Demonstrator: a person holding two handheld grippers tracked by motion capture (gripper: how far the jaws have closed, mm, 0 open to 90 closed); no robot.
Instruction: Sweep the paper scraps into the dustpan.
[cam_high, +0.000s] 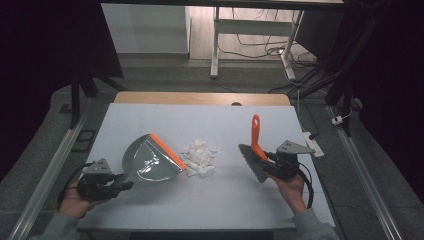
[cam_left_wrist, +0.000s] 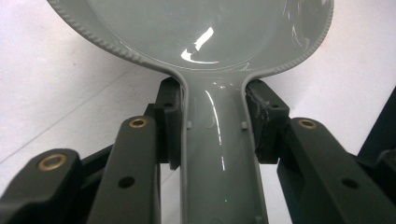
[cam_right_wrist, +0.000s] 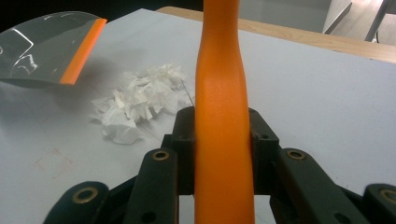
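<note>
At seven o'clock the pan is clenched by its handle in the left gripper; at four o'clock the brush is clenched in the right gripper. Farther, at centre, the paper lies between them, judged light, soft and easily scattered.

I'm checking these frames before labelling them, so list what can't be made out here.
- Brush bristles: in the right gripper view, the orange handle and the bottom edge hide them.
- Dustpan front lip: cut off by the top edge in the left gripper view; the grey handle fills the middle.
- Paper scraps: too small in the high view to count.
- Left hand-held gripper pads: too dark and small in the high view.
</note>
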